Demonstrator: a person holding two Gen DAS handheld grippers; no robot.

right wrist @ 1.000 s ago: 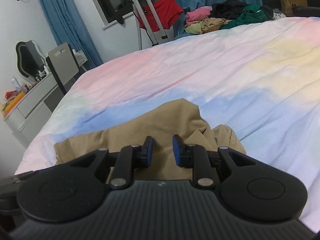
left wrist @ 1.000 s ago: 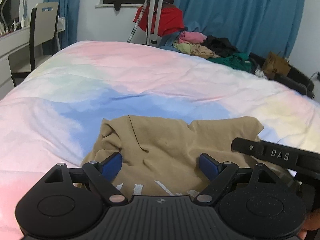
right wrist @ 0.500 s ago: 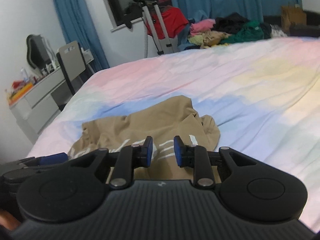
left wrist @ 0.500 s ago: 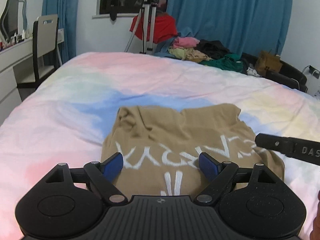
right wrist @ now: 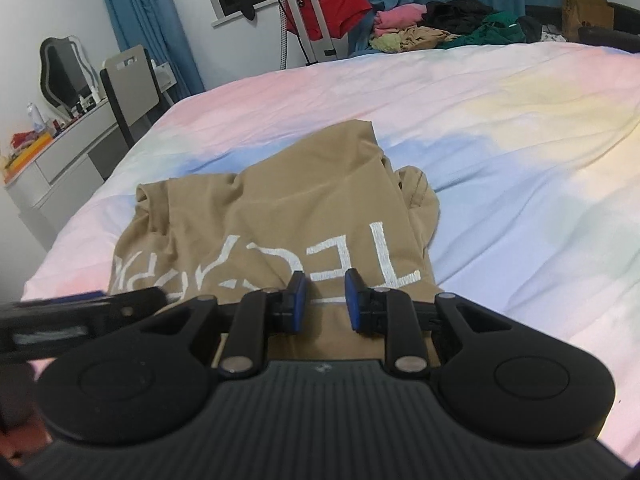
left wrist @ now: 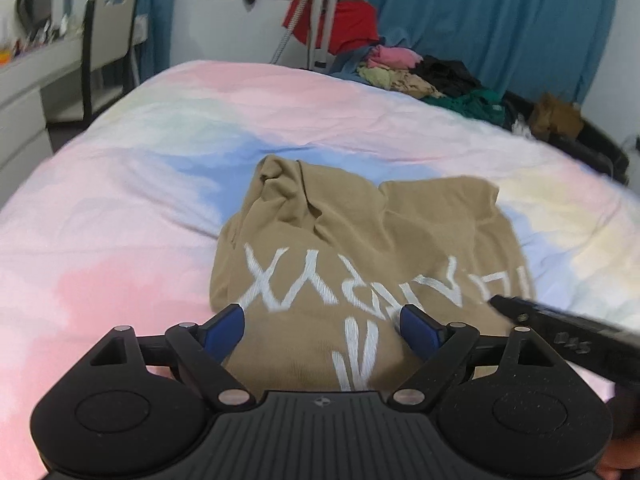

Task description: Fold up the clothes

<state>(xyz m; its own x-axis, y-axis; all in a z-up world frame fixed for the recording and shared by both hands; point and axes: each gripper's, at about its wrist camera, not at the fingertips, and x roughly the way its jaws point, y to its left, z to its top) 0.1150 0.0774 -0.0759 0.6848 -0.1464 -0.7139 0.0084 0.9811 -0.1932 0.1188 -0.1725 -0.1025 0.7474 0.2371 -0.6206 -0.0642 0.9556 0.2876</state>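
- Left gripper [left wrist: 322, 330] hovers above the near part of the tan shirt [left wrist: 360, 248], blue fingers spread wide, holding nothing.
- Right gripper [right wrist: 325, 298] has its fingers narrowed to a small gap, no cloth visibly between them.
- The shirt lies bunched, lettering up, near the close edge of the pastel bed [right wrist: 500, 160]; likely best to pinch both near corners and draw it flat first.
- Beyond the shirt, open bedding leaves spreading room; the clothes pile [right wrist: 432, 24] sits well apart.
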